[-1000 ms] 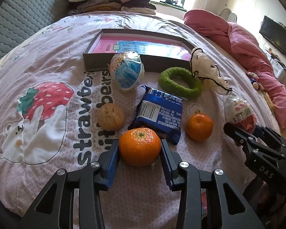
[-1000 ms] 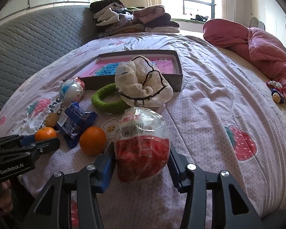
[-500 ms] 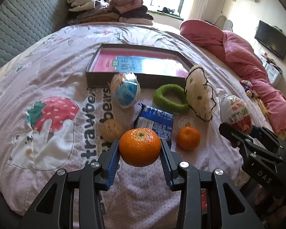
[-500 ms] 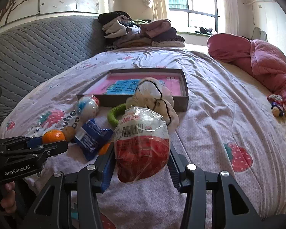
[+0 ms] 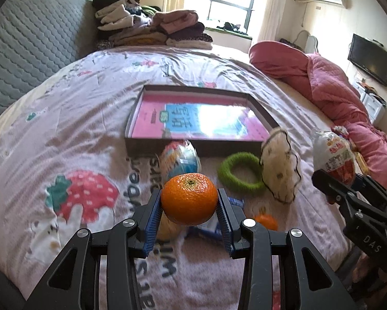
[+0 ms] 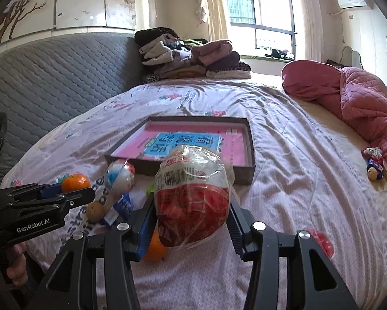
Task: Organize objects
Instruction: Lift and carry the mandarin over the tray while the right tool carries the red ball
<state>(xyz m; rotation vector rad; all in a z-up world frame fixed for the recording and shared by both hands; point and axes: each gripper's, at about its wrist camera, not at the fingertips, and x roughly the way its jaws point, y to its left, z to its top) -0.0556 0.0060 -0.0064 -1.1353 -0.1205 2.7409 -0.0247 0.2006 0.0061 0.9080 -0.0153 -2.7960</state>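
My left gripper [image 5: 189,204] is shut on an orange tangerine [image 5: 189,201], held above the bedspread. In the right wrist view the same tangerine [image 6: 75,182] shows at the left, between that gripper's fingers. My right gripper [image 6: 192,209] is shut on a red-and-white wrapped egg-shaped snack [image 6: 192,199], also lifted; the snack [image 5: 334,155] appears at the right in the left wrist view. A shallow dark box [image 5: 146,144] with a pink and blue sheet inside lies further back on the bed.
On the bedspread lie a blue-and-white wrapped egg [image 5: 180,160], a green ring [image 5: 240,173], a white pouch [image 5: 281,170], a second tangerine [image 5: 267,222], a blue packet [image 6: 121,208] and a brown round fruit [image 6: 95,211]. Pink quilt [image 6: 361,103] at right, folded clothes [image 6: 190,59] behind.
Both grippers have risen off the bed with their loads and tilted up, so the items on the bedspread now sit lower and further away in both views.
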